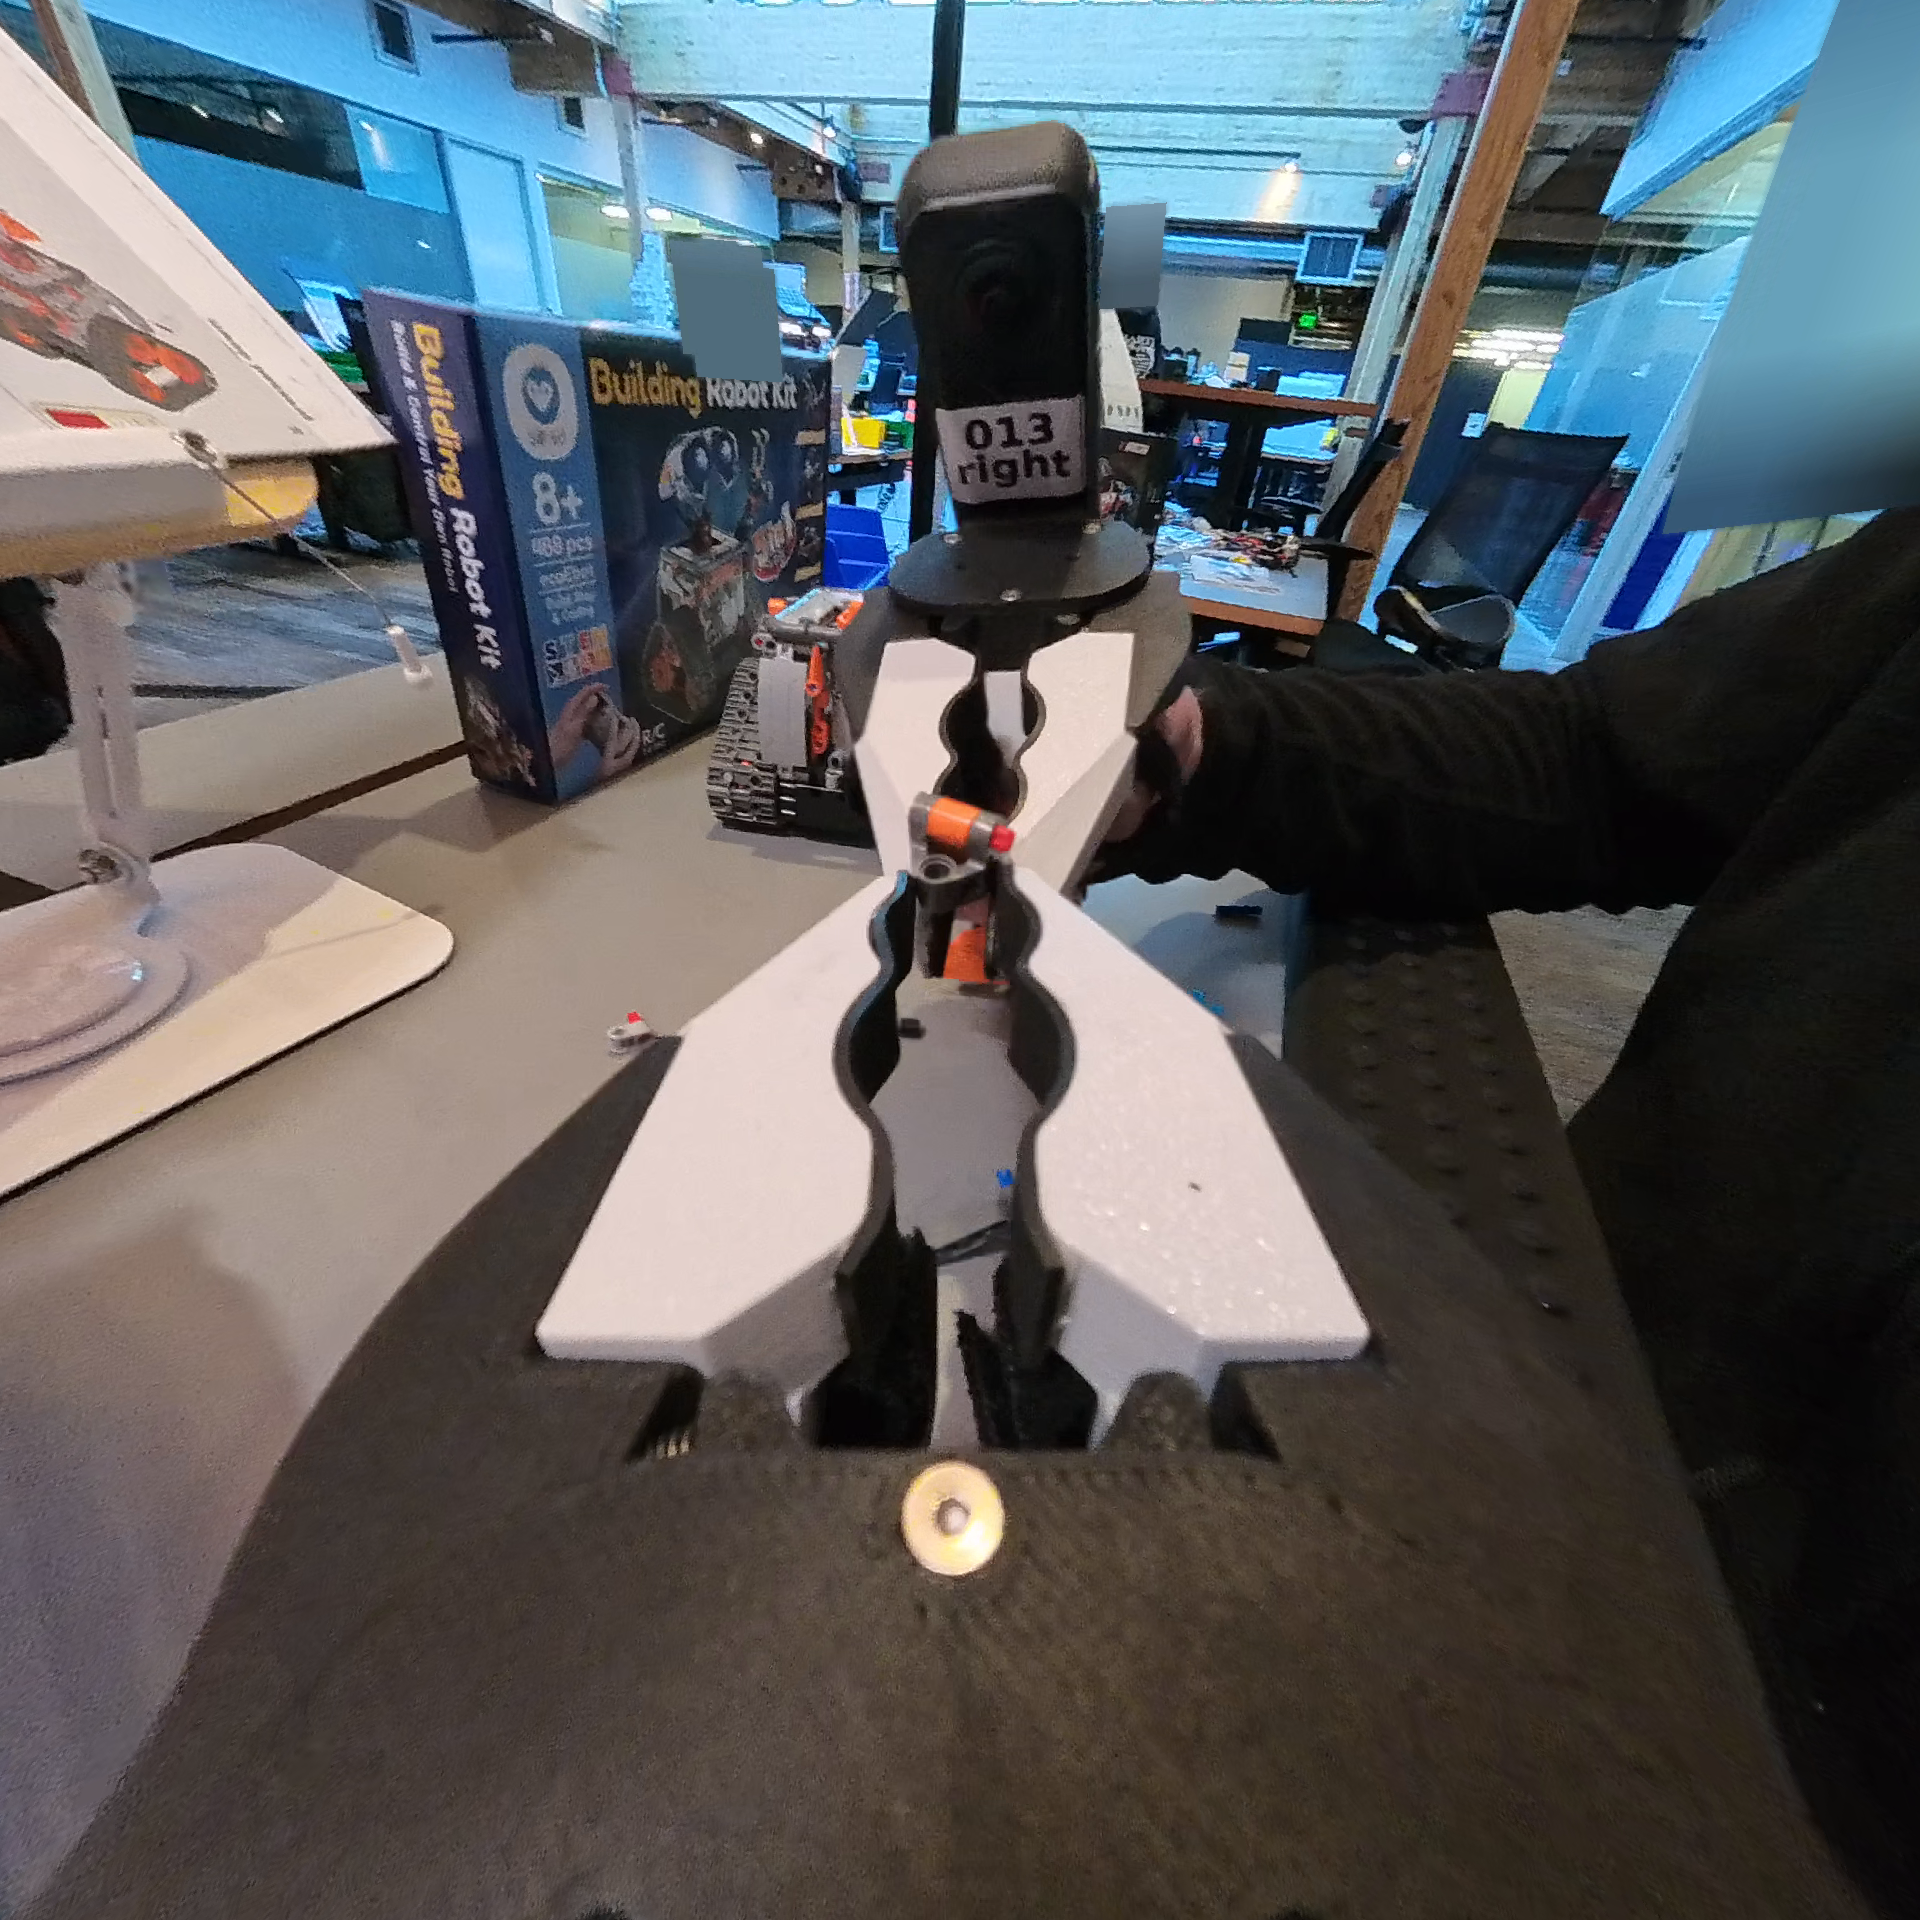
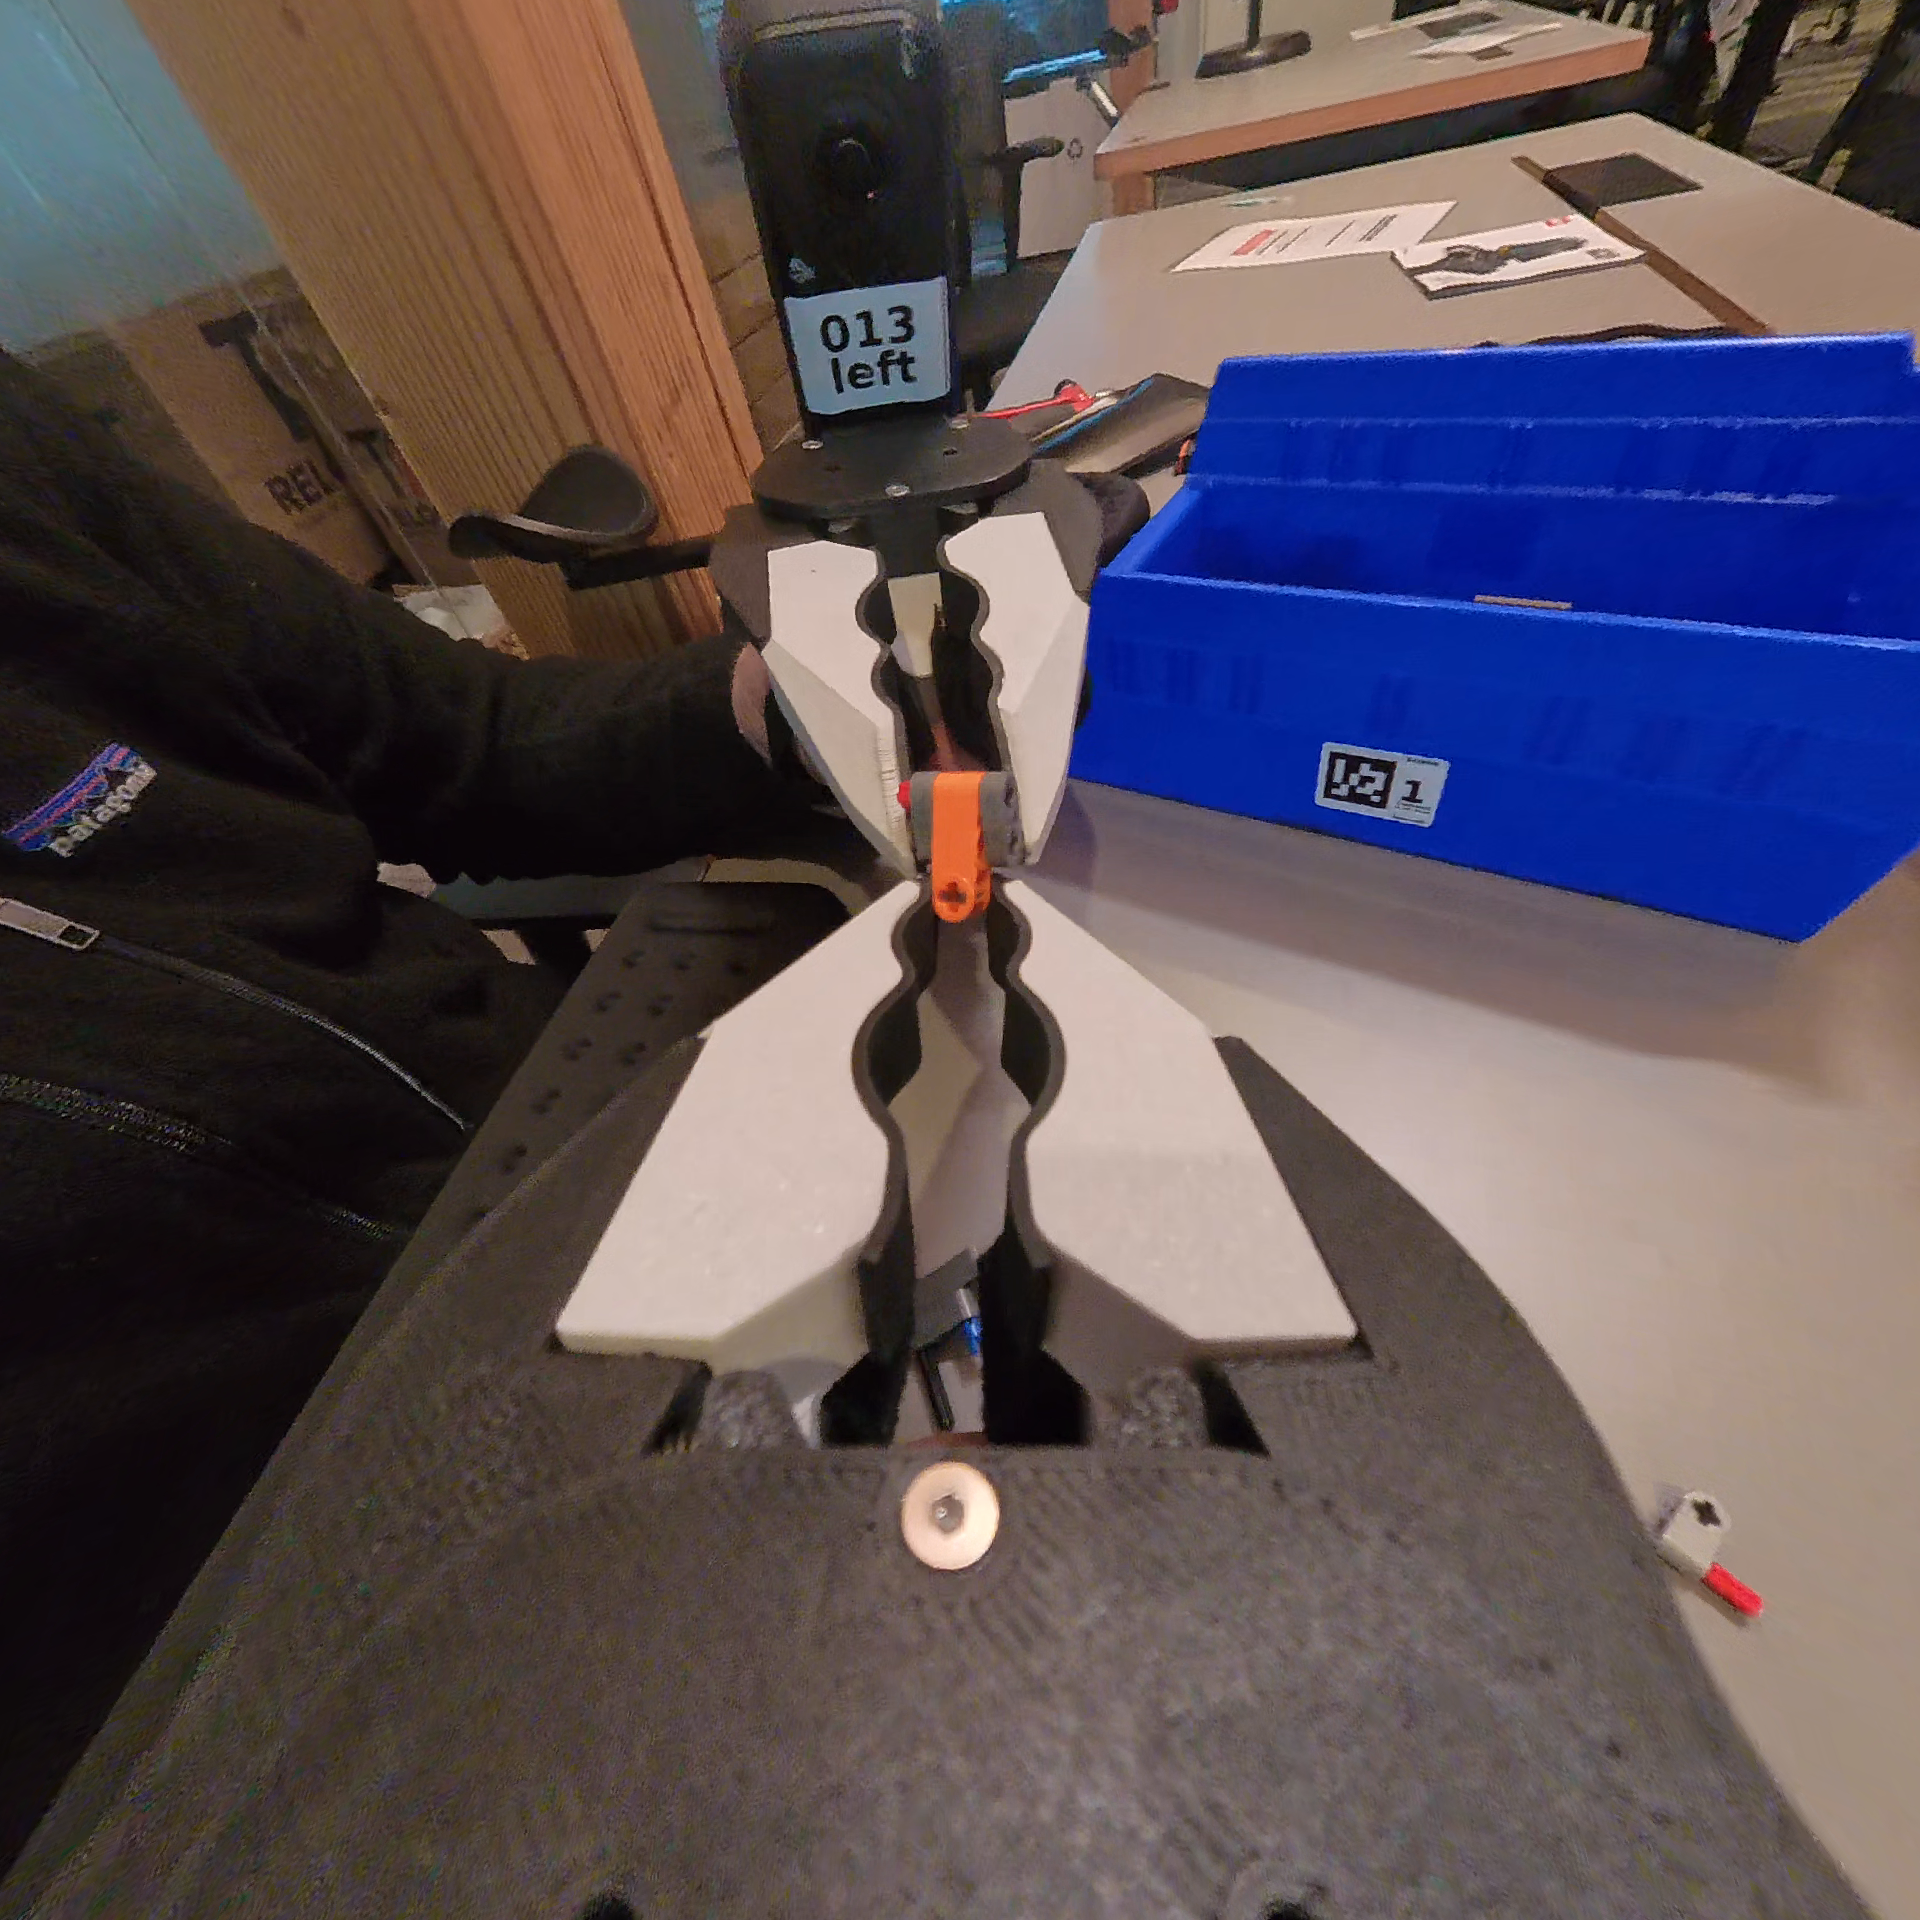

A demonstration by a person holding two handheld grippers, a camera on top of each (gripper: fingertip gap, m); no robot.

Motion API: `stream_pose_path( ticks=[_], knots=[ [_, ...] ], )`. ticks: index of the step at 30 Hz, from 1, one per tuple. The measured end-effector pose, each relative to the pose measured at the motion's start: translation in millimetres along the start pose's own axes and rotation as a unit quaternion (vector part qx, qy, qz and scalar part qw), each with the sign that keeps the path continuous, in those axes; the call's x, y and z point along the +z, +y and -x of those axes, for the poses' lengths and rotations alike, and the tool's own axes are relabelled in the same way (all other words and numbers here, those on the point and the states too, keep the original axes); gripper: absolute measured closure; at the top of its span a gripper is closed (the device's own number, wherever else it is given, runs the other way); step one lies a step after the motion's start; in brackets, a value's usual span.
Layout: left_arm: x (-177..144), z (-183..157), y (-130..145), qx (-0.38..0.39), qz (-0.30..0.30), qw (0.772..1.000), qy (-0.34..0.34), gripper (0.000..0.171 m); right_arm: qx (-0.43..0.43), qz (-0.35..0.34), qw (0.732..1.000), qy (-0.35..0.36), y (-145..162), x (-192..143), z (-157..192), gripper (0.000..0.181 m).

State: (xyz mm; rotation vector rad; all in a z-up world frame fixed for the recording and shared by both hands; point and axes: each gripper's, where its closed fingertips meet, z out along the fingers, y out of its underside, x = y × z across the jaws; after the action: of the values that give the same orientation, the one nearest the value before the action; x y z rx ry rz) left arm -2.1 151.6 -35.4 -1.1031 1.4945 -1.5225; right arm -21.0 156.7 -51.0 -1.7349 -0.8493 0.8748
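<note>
A small grey-and-orange brick assembly with a red pin end hangs in the air between my two grippers, which face each other tip to tip above the grey table. My left gripper is shut on its lower grey-and-orange part. In the right wrist view, my right gripper is shut on the lower end of the orange connector, and the left gripper grips the grey cross piece from the far side. Each hand wears a black sleeve.
A building-kit box and a tracked brick robot stand behind. A white stand with an open booklet is at left. A blue bin sits at right. A loose grey piece with a red pin lies on the table. The grippers are tip to tip, or close to it.
</note>
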Motion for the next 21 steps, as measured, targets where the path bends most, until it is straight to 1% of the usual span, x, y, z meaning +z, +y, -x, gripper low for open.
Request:
stream_pose_path(
  ticks=[10, 13, 16, 17, 21],
  knots=[
    [1.8, 16.2, -11.7, -0.007, 0.002, 1.0, -0.022, 0.16, -0.016, -0.015, 0.997, 0.069, -10.9, -12.2, -18.9, 0.177],
    [3.2, 19.2, -16.1, -0.002, -0.005, 1.0, -0.024, 0.16, -0.001, -0.034, 0.997, 0.064, -16.1, -17.1, -20.6, 0.178],
    [4.0, 22.7, -21.6, 0.02, -0.009, 0.999, -0.04, 0.16, 0.041, -0.07, 0.996, 0.036, -21.7, -23.3, -22.0, 0.178],
    [4.3, 22.1, -23.5, 0.03, -0.007, 0.999, -0.042, 0.171, 0.057, -0.08, 0.995, 0.026, -22.9, -25.0, -22.6, 0.178],
    [4.7, 25.2, -29.8, 0.068, 0.003, 0.995, -0.066, 0.171, 0.07, -0.099, 0.993, 0.013, -25.5, -29.1, -24.0, 0.178]
  ],
)
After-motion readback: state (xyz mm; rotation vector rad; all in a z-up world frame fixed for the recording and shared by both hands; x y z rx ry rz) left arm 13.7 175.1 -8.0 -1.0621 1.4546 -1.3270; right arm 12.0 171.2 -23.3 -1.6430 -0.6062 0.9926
